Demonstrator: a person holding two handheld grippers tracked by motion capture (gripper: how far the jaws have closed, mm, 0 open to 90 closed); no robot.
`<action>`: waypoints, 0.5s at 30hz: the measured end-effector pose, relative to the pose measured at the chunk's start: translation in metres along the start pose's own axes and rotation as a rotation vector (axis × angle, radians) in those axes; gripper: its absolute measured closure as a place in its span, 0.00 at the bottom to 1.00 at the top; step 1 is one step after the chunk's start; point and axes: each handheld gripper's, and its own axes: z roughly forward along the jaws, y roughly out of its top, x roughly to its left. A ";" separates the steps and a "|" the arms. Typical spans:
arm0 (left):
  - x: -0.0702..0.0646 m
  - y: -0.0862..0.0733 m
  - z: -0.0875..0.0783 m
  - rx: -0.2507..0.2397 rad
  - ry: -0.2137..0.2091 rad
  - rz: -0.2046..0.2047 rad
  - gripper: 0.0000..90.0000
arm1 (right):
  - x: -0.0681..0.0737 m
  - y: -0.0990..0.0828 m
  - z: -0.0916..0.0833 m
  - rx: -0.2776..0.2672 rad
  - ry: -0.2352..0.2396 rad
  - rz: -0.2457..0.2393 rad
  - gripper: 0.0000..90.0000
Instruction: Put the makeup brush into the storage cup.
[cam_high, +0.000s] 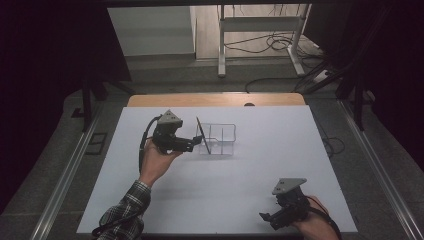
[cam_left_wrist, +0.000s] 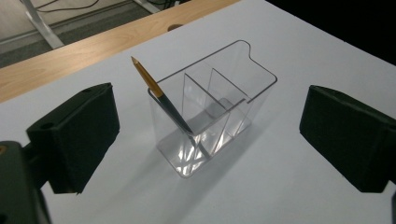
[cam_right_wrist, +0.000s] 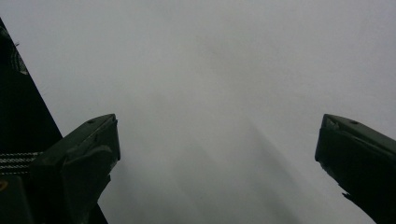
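Table (cam_high: 260, 200): white top lying under everything.
Organizer (cam_high: 220, 139): clear divided box sitting mid-table, toward the far side.
Left gripper (cam_high: 197, 141): hovering just left of the organizer, jaws standing wide apart, gripping nothing.
Right gripper (cam_high: 266, 217): resting near-right, jaws standing apart, empty.
Pencil (cam_left_wrist: 161, 94): leaning tilted in the organizer's leftmost compartment, tip sticking up.

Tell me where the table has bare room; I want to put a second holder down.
Bare table lies between the clear organizer and the right gripper, also right of the organizer. It is crowded only at the organizer's left end, beside the leaning pencil and open left gripper.
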 end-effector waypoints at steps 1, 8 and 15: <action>-0.001 0.000 -0.001 0.003 -0.002 0.006 0.05 | 0.000 0.000 0.000 -0.001 0.000 0.002 0.00; -0.005 -0.003 -0.005 0.000 -0.007 0.013 0.03 | 0.000 0.000 -0.001 -0.011 -0.006 -0.001 0.00; -0.008 -0.011 -0.008 0.007 -0.004 0.019 0.03 | 0.001 0.001 -0.002 -0.015 -0.007 -0.002 0.00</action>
